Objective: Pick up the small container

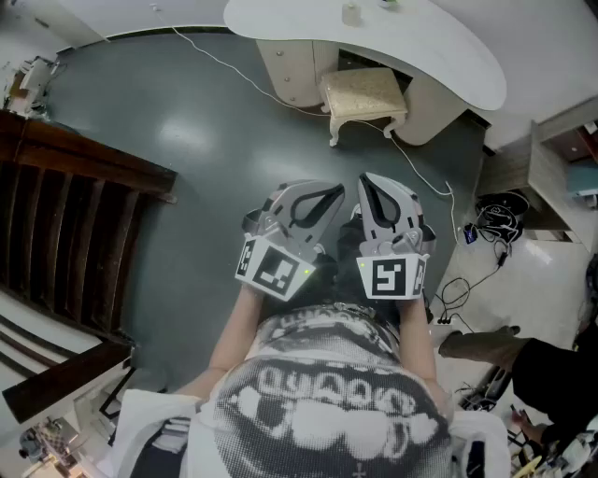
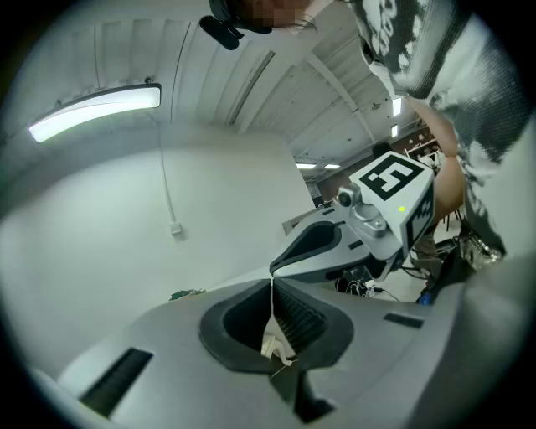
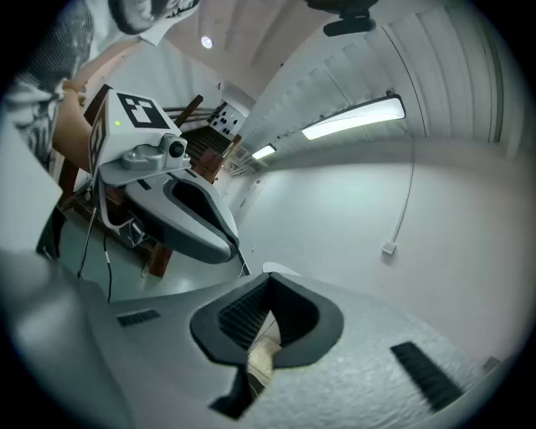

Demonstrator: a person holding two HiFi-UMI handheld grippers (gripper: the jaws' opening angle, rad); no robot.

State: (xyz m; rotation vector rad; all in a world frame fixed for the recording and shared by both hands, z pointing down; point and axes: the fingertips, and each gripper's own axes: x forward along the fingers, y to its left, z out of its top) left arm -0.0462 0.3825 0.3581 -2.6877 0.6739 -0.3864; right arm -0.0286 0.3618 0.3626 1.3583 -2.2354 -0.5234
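A small pale container stands on the curved white table at the far end of the room. Both grippers are held side by side close to the person's body, well short of the table. The left gripper has its jaws shut with nothing between them; in the left gripper view its jaws meet in a thin line. The right gripper is shut and empty too, its jaws pressed together in the right gripper view. Each gripper shows in the other's view: the right gripper and the left gripper.
A cream stool stands half under the table. Dark wooden railing runs along the left. Cables and plugs lie on the floor at the right, near a shelf unit and a dark shoe. Grey floor lies ahead.
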